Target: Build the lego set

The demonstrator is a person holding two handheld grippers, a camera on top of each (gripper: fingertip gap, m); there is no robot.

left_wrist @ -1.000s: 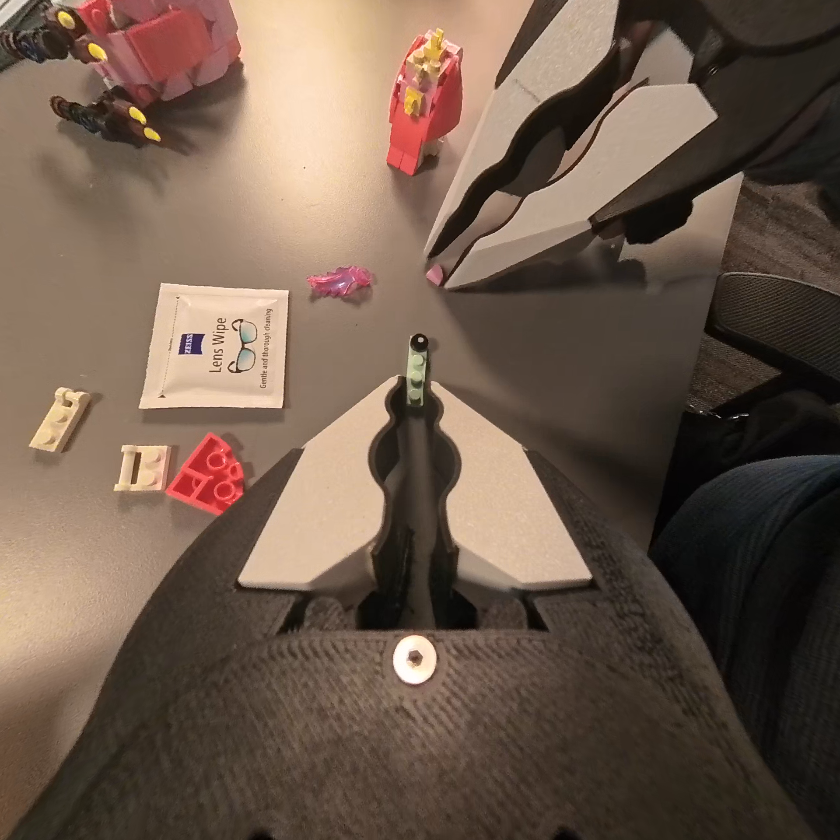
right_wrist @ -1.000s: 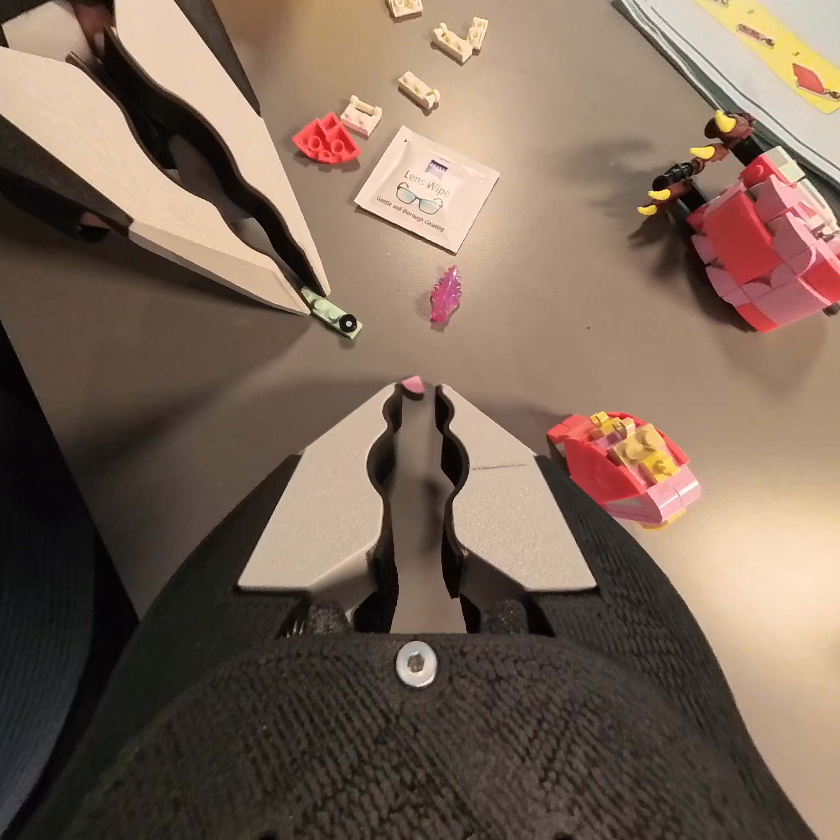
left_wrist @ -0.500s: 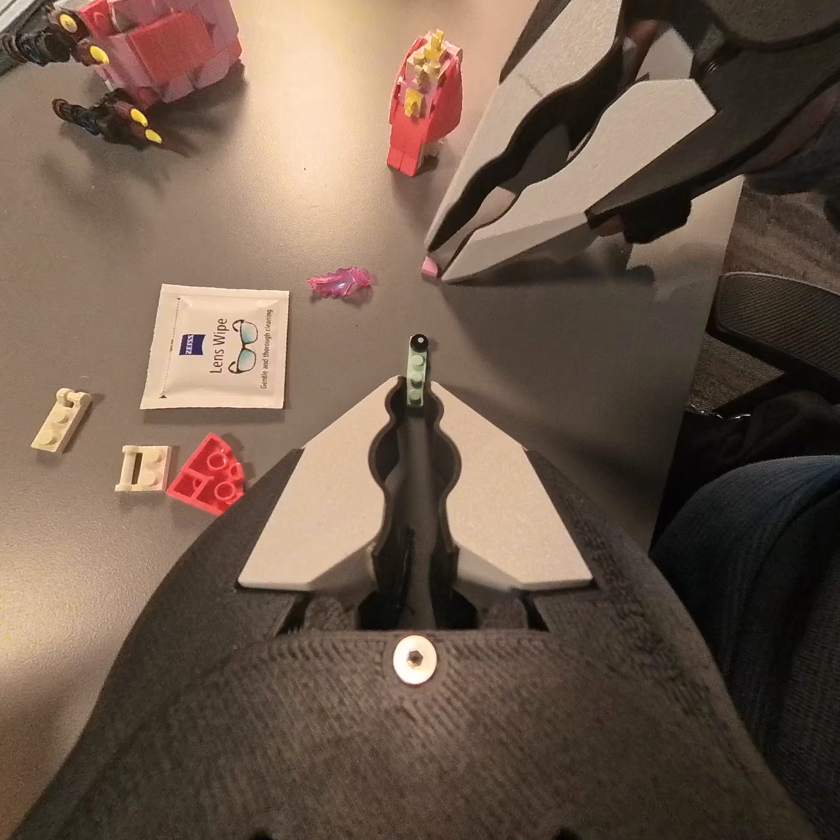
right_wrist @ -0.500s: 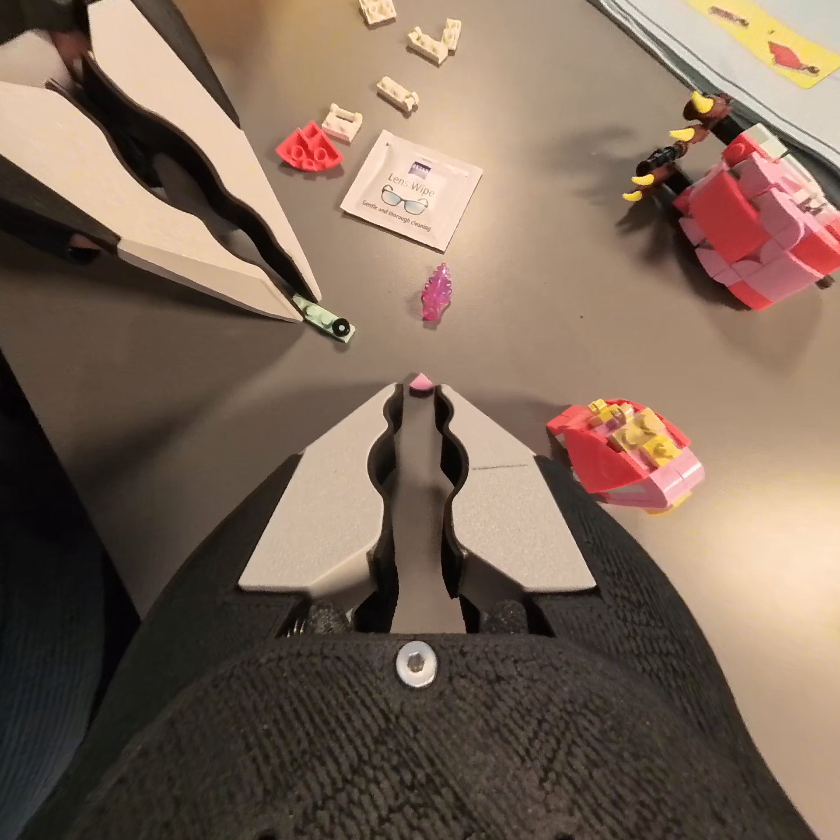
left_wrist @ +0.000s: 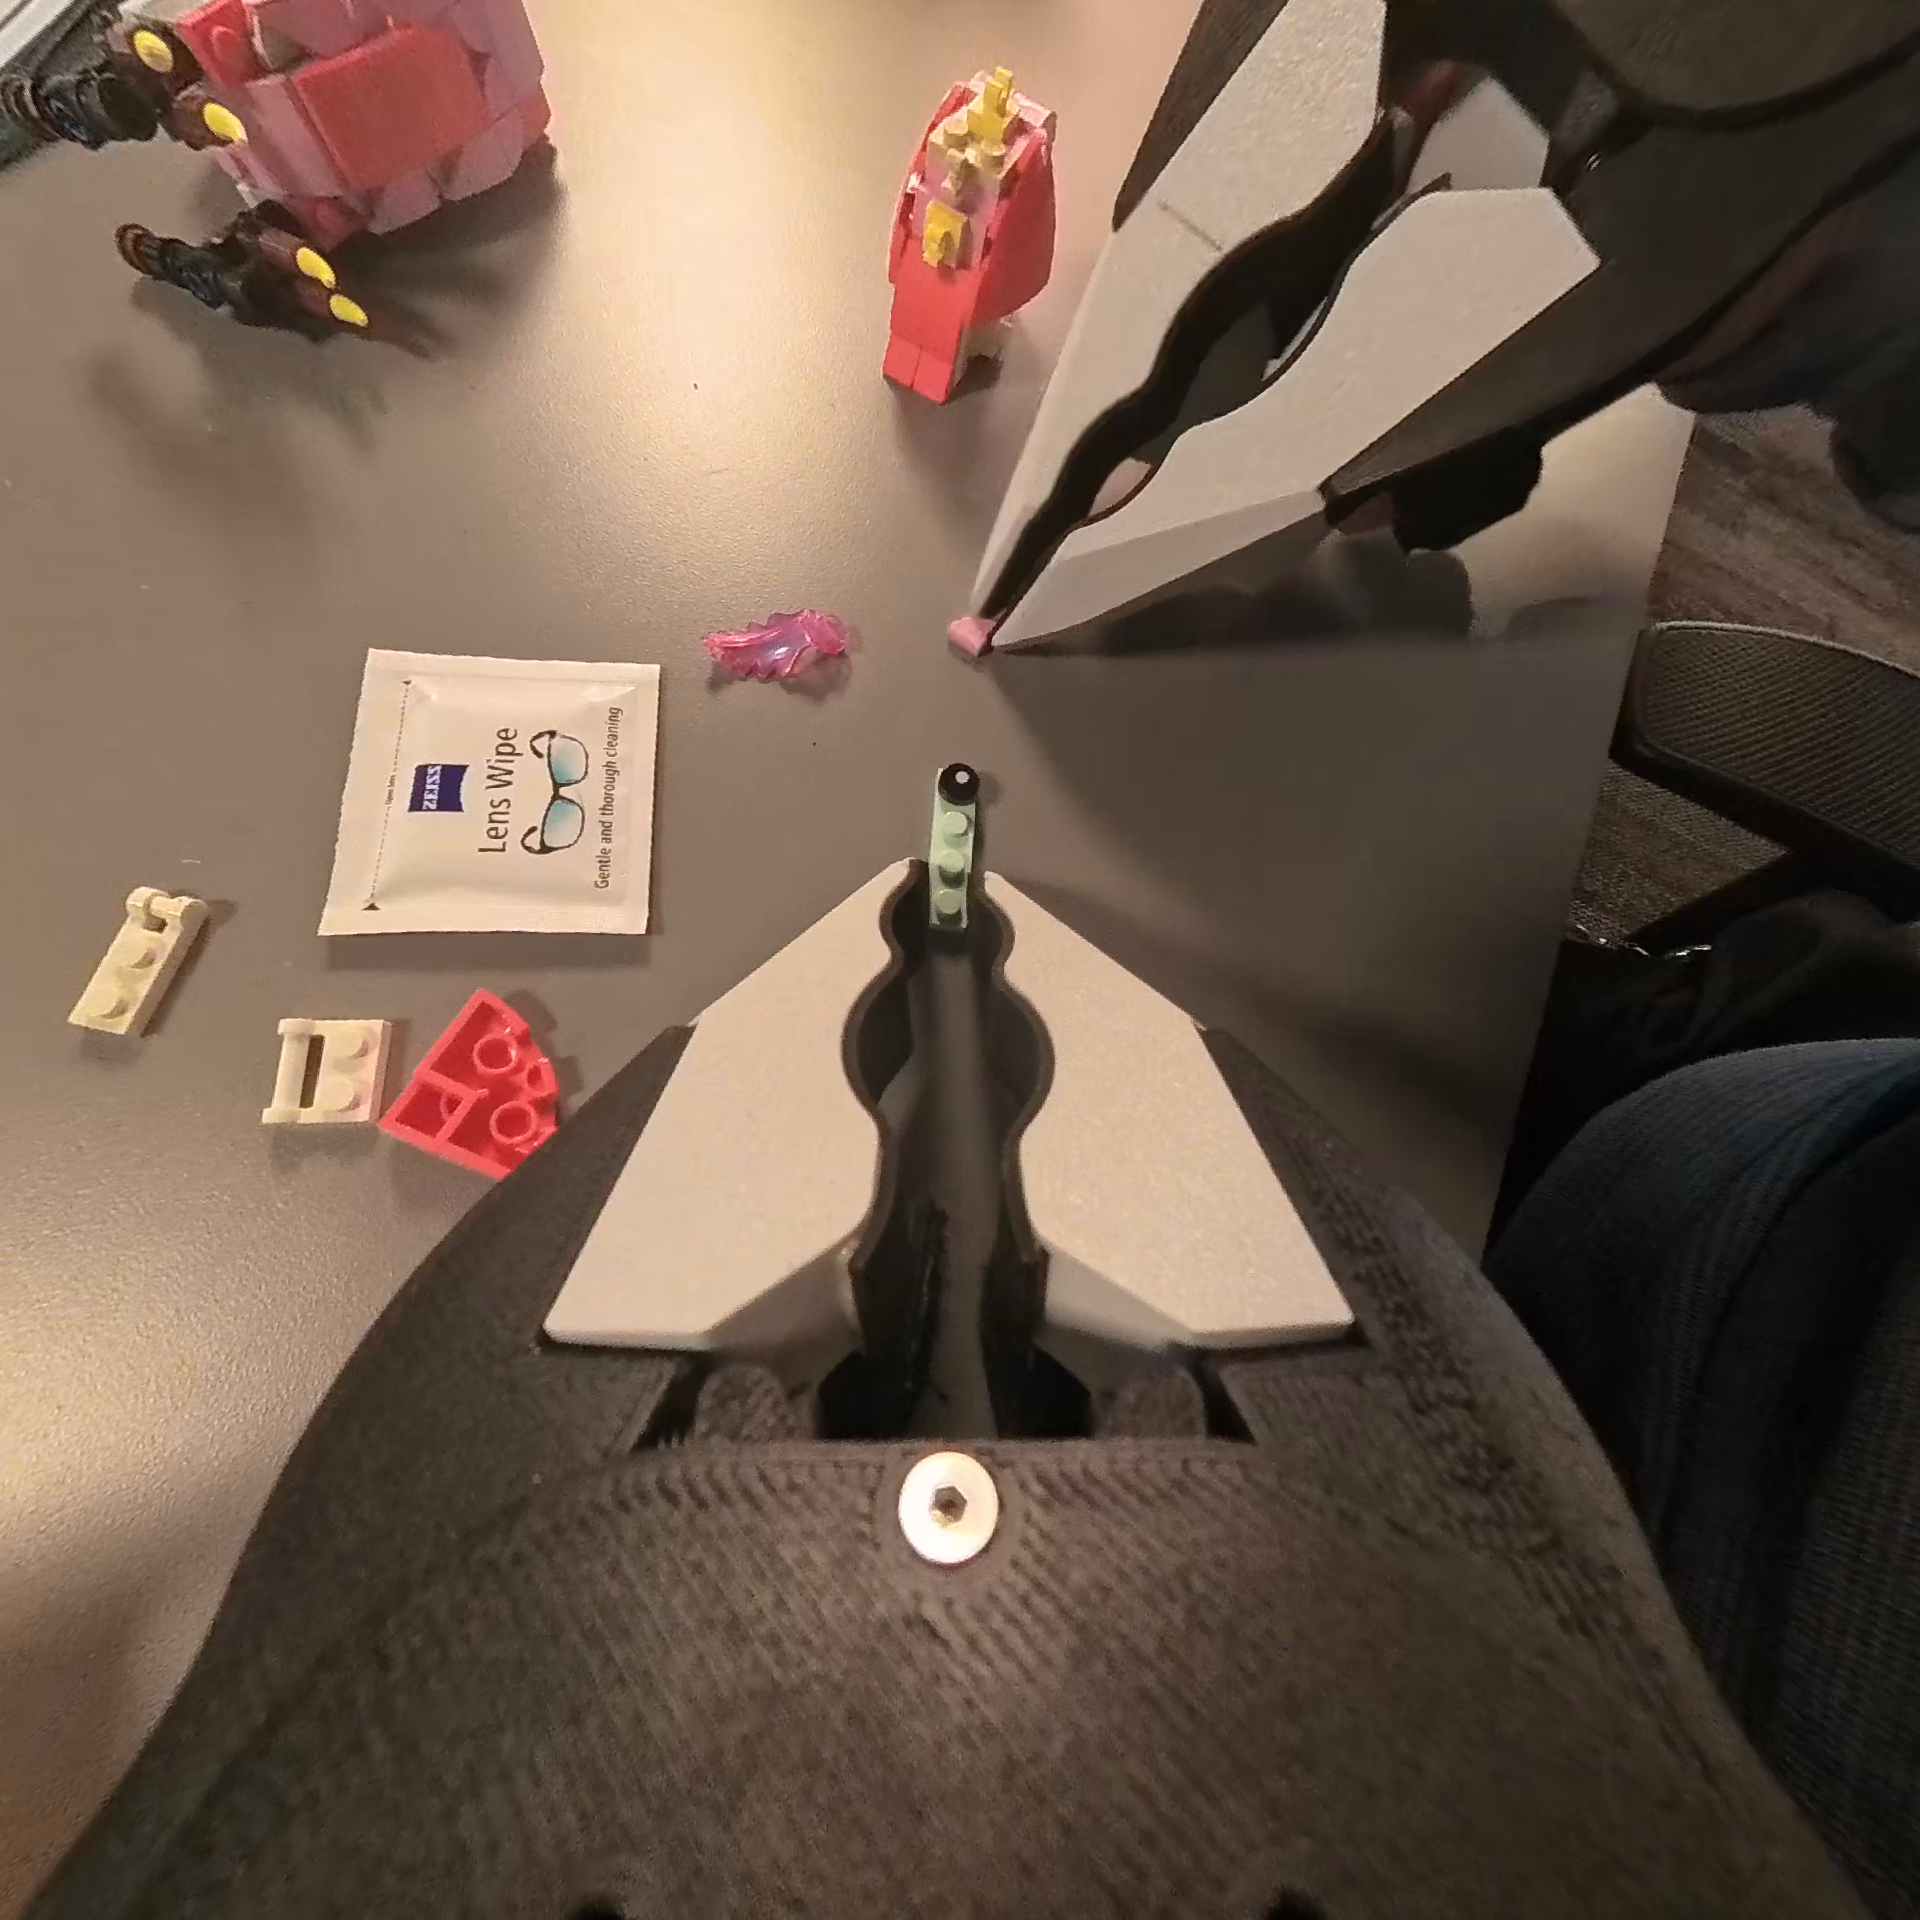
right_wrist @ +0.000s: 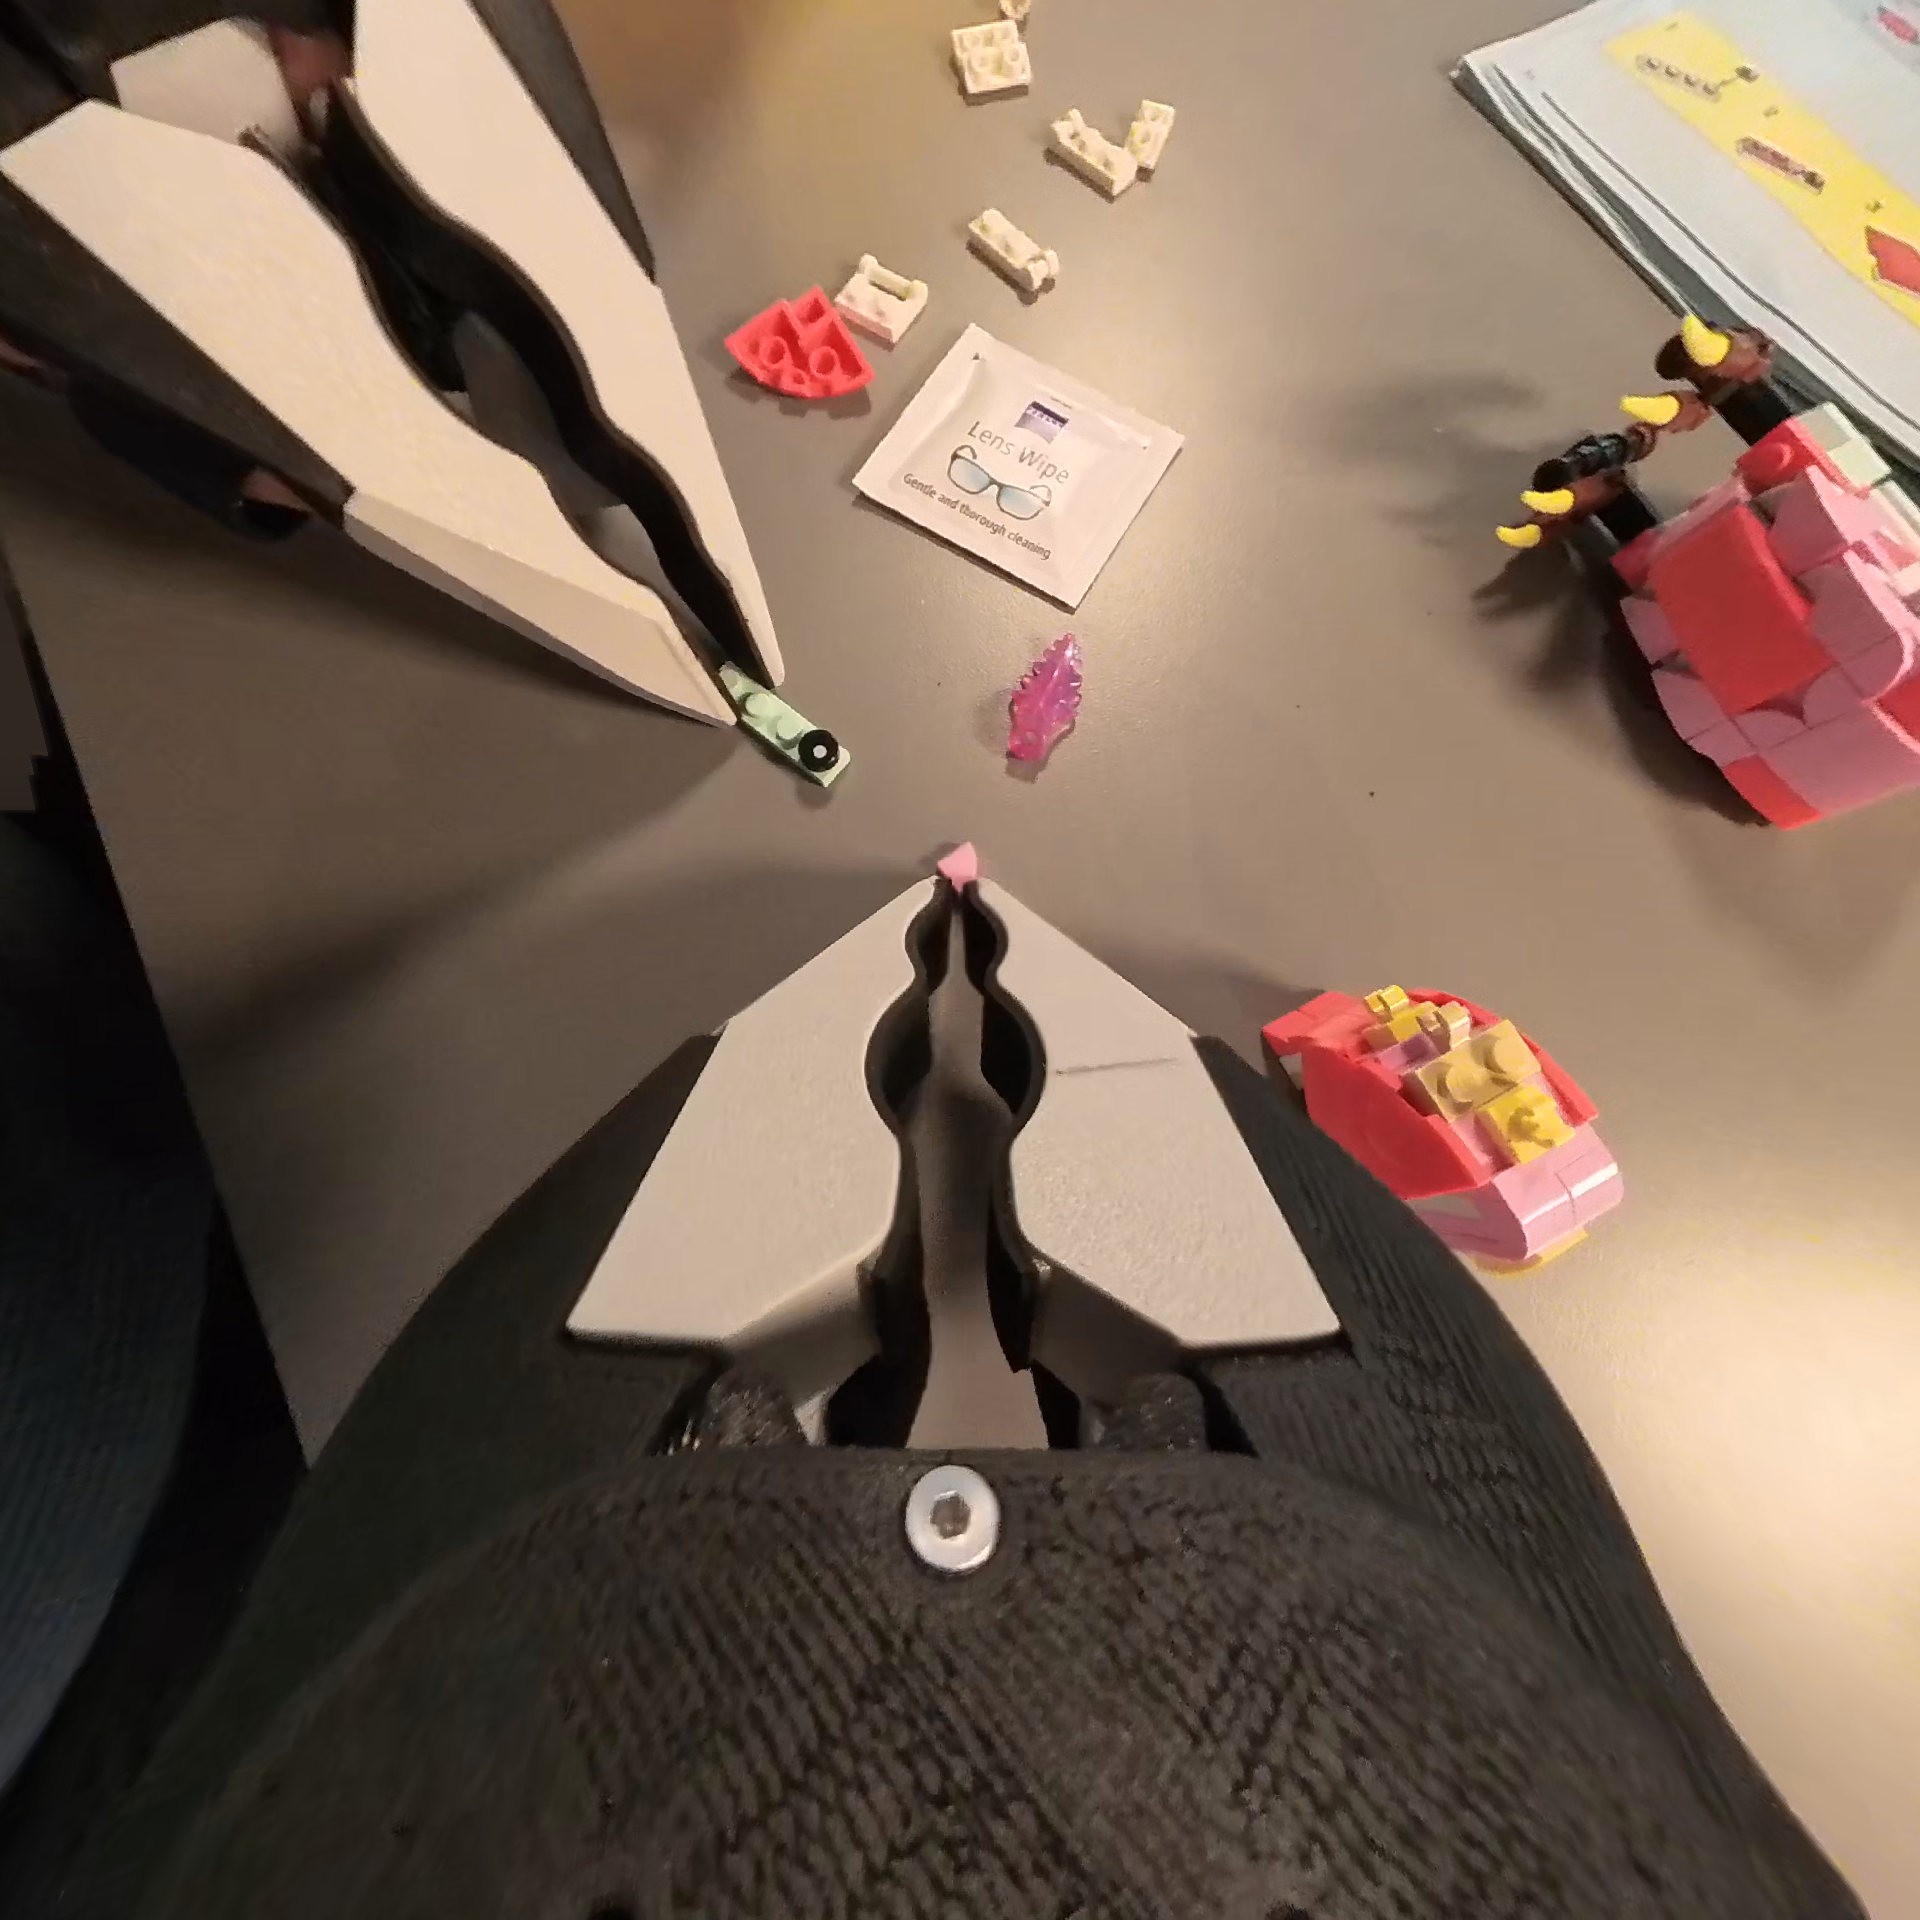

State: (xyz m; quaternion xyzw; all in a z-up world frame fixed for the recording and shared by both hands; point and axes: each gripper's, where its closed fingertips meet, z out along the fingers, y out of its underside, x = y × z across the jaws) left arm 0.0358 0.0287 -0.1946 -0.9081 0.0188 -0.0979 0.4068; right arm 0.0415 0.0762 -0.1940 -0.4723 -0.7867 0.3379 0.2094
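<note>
Two grippers are working over a grey table (left_wrist: 312,520). The left gripper (left_wrist: 951,883) is pinching a green plate (left_wrist: 951,862) with a black stud at its far end, fingers nearly closed on it. The right gripper (right_wrist: 956,883) is squeezing a tiny pink piece (right_wrist: 956,862) at its closed tips, low against the table. A pink feather (right_wrist: 1044,701) and a wipe packet (right_wrist: 1018,462) are lying near both.
</note>
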